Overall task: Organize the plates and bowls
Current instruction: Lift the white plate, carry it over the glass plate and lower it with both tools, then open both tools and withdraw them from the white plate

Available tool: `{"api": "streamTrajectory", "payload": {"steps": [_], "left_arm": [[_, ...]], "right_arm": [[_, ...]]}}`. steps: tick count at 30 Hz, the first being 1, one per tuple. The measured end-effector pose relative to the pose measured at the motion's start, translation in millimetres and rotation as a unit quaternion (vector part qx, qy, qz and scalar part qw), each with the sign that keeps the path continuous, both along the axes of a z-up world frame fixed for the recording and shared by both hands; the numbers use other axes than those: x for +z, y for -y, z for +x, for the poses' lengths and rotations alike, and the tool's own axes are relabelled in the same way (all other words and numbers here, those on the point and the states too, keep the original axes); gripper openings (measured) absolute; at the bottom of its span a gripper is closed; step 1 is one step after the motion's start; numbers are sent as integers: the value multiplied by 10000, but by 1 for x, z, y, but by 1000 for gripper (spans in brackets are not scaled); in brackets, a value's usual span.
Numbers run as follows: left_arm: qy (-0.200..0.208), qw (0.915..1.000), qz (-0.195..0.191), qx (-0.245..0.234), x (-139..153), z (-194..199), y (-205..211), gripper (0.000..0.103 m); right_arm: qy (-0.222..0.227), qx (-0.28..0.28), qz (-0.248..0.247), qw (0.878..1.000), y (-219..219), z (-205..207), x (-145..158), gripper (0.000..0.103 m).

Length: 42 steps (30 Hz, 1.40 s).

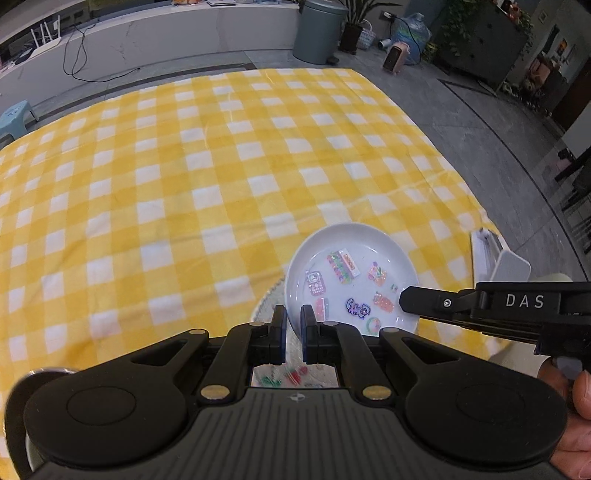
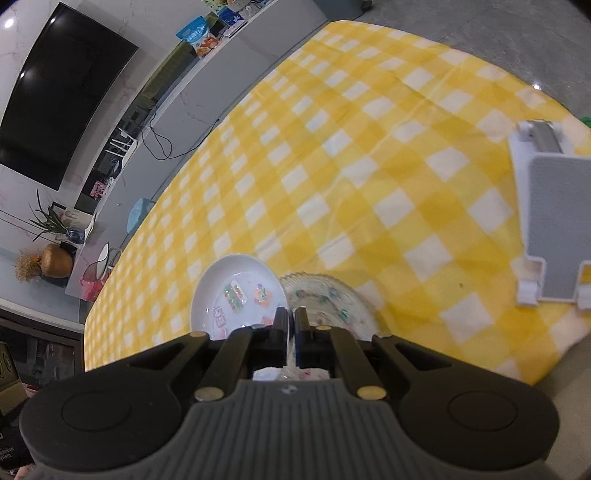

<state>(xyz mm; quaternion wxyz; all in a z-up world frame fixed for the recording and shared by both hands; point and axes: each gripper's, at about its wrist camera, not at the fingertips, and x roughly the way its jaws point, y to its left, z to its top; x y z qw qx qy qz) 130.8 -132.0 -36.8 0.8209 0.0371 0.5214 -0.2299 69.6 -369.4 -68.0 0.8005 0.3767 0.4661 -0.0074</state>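
A white plate with colourful stickers (image 1: 351, 273) is held tilted above a clear scalloped glass plate (image 1: 266, 295) on the yellow checked cloth. My left gripper (image 1: 293, 321) stands nearly closed around the white plate's near-left rim. My right gripper (image 1: 406, 295) comes in from the right and grips the plate's right rim. In the right wrist view the right gripper (image 2: 291, 325) is shut on the white plate's rim (image 2: 236, 291), with the glass plate (image 2: 328, 299) just beyond and to the right.
A white and grey rack (image 2: 554, 225) lies on the cloth at the right, also showing in the left wrist view (image 1: 495, 254). The checked cloth (image 1: 184, 184) covers the whole table. Beyond are a grey bin (image 1: 319, 29) and a low white shelf.
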Motion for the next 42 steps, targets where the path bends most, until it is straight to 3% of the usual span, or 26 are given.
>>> {"api": "streamTrajectory", "payload": {"steps": [23, 42], "left_arm": [[-173, 9981, 514, -297, -31, -23, 16, 11], [-315, 9970, 614, -357, -42, -23, 20, 12]], "right_arm": [[-419, 331, -539, 9971, -7, -9, -14, 2], [-610, 612, -936, 9919, -18, -3, -20, 7]]}}
